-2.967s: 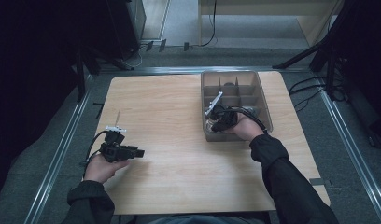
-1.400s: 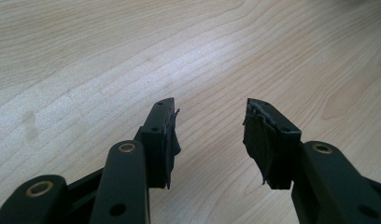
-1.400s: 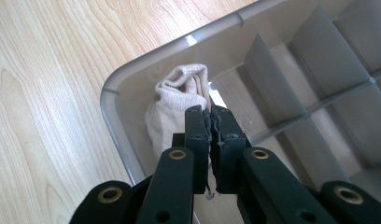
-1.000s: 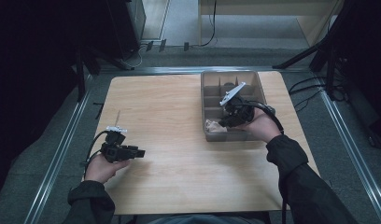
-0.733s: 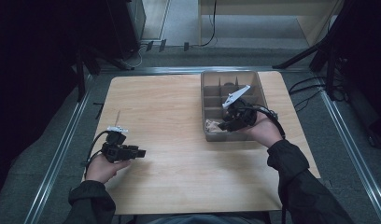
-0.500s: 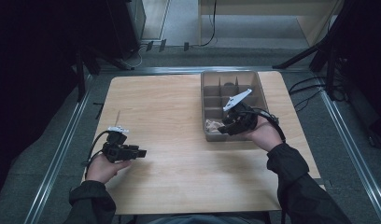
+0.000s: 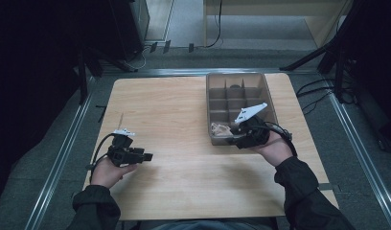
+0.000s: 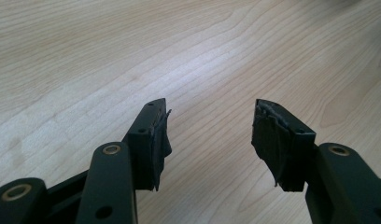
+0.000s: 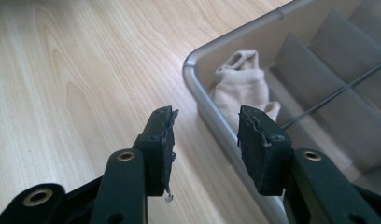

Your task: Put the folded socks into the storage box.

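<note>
Looks nearly done: beige sock (image 9: pixel 244 86) already bundled in the near corner compartment of the grey divided tray (image 9: pixel 198 88), just ahead of the right gripper (image 9: pixel 205 135), whose jaws stand partly open and empty astride the tray's rim. Lies with long axis running away from those jaws, cuff opening at the far end. Left gripper (image 8: pixel 209 135) over bare worktop (image 8: pixel 132 46), jaws wide apart and holding nothing.

A beige sock (image 9: pixel 244 84), crumpled into a loose bundle, lies in the near-left corner compartment of the grey divided tray (image 7: pixel 265 91). It rests against the tray wall.
</note>
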Demonstrator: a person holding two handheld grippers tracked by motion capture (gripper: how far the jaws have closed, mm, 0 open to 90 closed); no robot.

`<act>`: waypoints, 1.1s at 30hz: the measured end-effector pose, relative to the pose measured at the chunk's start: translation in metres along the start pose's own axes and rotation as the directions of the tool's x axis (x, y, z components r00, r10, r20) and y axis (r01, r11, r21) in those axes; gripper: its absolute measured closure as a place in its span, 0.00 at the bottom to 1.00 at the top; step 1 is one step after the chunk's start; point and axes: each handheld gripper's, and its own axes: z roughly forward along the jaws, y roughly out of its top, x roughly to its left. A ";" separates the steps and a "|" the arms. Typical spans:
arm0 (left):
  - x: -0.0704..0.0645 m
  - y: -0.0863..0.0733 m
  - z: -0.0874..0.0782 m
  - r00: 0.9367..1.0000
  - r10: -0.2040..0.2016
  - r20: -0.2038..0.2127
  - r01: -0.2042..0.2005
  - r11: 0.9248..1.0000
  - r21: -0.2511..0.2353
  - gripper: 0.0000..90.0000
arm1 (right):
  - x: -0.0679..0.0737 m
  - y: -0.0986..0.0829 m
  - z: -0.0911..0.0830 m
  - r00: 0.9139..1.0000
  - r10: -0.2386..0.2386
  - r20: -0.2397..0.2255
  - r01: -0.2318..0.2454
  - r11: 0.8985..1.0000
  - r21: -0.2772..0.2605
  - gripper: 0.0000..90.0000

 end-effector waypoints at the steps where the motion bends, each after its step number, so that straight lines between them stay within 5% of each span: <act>1: 0.000 0.001 0.000 1.000 0.005 0.000 -0.005 1.000 0.002 0.49 | 0.002 -0.002 0.000 1.000 0.002 0.001 -0.002 1.000 -0.006 0.61; 33: -0.008 0.009 0.008 0.999 0.046 -0.009 -0.046 0.999 -0.002 0.46 | 0.025 -0.057 0.010 0.997 0.064 -0.035 -0.065 0.997 -0.047 0.53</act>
